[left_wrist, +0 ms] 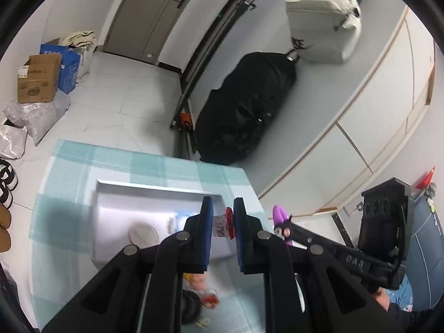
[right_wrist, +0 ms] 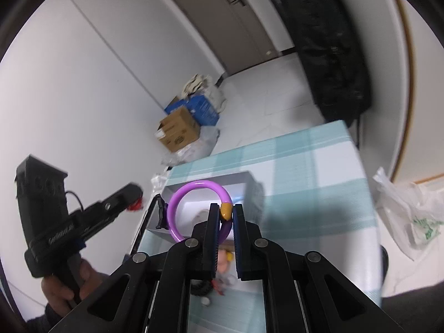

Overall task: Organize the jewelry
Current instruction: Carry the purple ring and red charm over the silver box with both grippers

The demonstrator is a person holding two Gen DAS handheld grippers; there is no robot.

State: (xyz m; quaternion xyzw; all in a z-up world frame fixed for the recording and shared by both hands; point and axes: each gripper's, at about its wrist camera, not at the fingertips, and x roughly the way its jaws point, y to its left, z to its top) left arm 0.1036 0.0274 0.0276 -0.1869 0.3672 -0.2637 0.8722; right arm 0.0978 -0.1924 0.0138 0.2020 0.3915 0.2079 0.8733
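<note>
- Two wrist views, left first: the left gripper (left_wrist: 223, 222) has its blue pads clamped on a small trinket with a red frilled top and a white body (left_wrist: 225, 223), held up between the fingertips.
- Beyond and below those fingertips sits a white open box (left_wrist: 155, 191) on a teal checked cloth (left_wrist: 111, 163); a pale round item (left_wrist: 143, 233) lies in the box, left of the fingers.
- Under the jaws, close to the camera, blurred small pieces (left_wrist: 204, 294) lie on the cloth; I cannot tell what each one is.
- To the right of the left gripper the right gripper (left_wrist: 285, 229) reaches in from the side, a purple piece (left_wrist: 279, 213) at its tip.
- Right wrist view: the right gripper (right_wrist: 224, 216) is closed on a purple ring-shaped bracelet (right_wrist: 194, 187) with an orange bead (right_wrist: 226, 211); the bead sits right between the pads and the loop stands up and to the left of the fingertips.
- The white open box (right_wrist: 244, 179) lies just past the fingertips, behind the loop, on the same teal checked cloth (right_wrist: 305, 166).
- Far left of the right gripper a hand (right_wrist: 69, 280) grips the handle of the left gripper (right_wrist: 136, 198), which shows something red at its tip.
- Below the right jaws more blurred small pieces (right_wrist: 222, 263) rest on the cloth.
</note>
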